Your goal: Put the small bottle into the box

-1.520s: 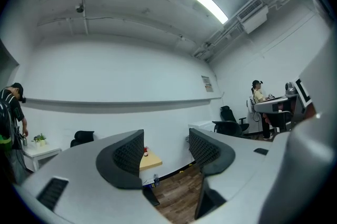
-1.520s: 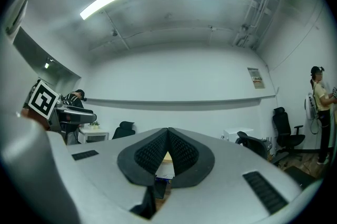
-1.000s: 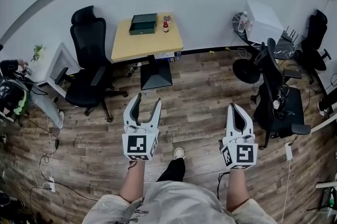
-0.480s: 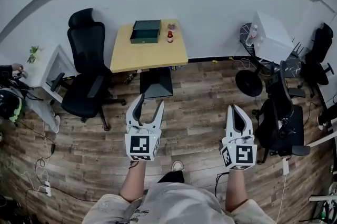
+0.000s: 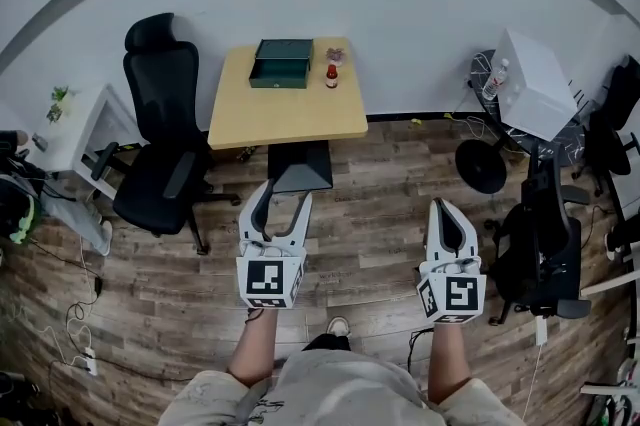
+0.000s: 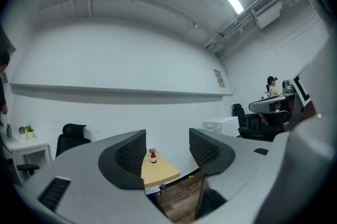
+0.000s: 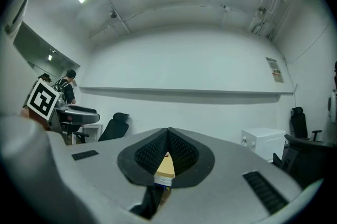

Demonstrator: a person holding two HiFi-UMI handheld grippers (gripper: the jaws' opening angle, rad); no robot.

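Small bottle (image 5: 331, 75) and dark green box (image 5: 281, 64) sit at the far end of the scene, well apart from both grippers.

Nearest the camera, the person's two forearms reach forward, and a shoe (image 5: 338, 325) shows between them on the wood floor (image 5: 380, 174). The left gripper (image 5: 283, 192) is held over that floor with its jaws spread wide and nothing between them. In the left gripper view, the distant bottle only appears in the gap between the pads. The right gripper (image 5: 442, 206) hangs level with it on the right side. Its jaws are pressed together at the tips and hold nothing.

Beyond the grippers stands a tan table (image 5: 285, 114) on a black pedestal foot. A black office chair (image 5: 160, 134) stands just left of the table, and more dark chairs stand at the far right.

On the far edge of the tabletop, close to the white wall (image 5: 400, 14), the box lies left of centre. The bottle stands upright just to the right of the box, near it but not touching. It has red on it. A small item lies behind the bottle, too tiny to identify.
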